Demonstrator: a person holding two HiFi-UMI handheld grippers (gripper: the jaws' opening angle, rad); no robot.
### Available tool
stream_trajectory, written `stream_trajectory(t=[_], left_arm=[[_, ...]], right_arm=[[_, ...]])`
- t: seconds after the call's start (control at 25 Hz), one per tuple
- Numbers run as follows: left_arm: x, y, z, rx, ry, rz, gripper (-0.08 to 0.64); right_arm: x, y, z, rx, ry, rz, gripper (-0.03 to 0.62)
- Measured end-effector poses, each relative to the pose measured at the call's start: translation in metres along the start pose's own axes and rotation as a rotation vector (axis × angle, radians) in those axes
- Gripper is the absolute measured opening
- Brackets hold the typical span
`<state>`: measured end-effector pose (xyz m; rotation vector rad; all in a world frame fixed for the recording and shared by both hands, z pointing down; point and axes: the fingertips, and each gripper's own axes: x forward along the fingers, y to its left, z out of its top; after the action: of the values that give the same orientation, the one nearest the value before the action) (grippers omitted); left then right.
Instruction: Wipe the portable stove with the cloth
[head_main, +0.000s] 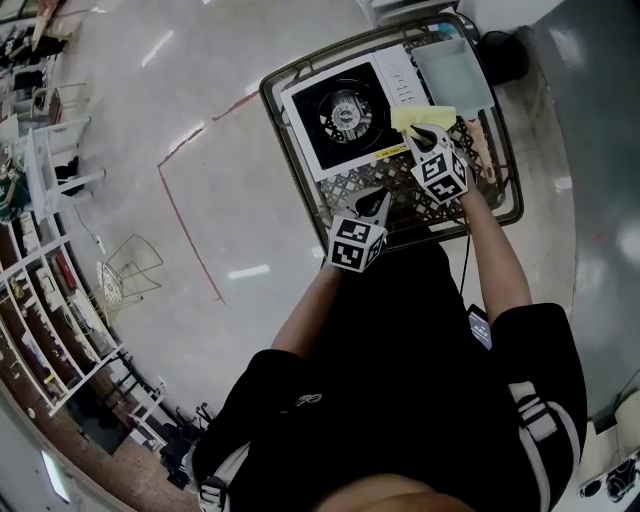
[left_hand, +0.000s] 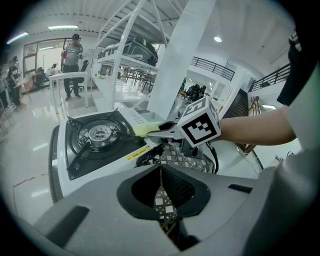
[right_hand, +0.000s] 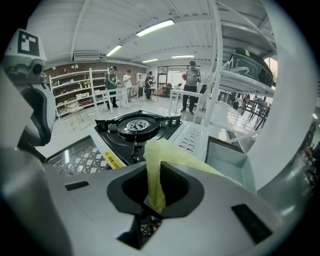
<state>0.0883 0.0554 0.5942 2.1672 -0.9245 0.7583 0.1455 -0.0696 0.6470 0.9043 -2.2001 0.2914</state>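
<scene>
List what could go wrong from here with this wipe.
1. The yellow cloth is only pinched at one fold by the right tongs; its loose part may snag on the burner's pan supports.
2. The left tongs grip nothing, so the portable stove may slide on the lattice table when rubbed.

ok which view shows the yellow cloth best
The right gripper view: the cloth fills the foreground, pinched between the right hand-held gripper's jaws. The head view shows only a small yellow patch by the stove; the left gripper view shows just a sliver.
</scene>
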Motion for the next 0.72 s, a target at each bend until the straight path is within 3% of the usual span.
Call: stream_trajectory(t=[0.52, 0.72], left_arm=[[-0.012, 0.009, -0.005, -0.004, 0.026, 0.038, 0.028], [-0.008, 0.007, 0.002, 0.008, 0.021, 0.029, 0.028]], right_arm=[[-0.011, 0.016, -0.008, -0.118, -0.007, -0.047, 0.035], [-0.012, 0.018, -0.013, -0.055, -0.005, -0.046, 0.031]])
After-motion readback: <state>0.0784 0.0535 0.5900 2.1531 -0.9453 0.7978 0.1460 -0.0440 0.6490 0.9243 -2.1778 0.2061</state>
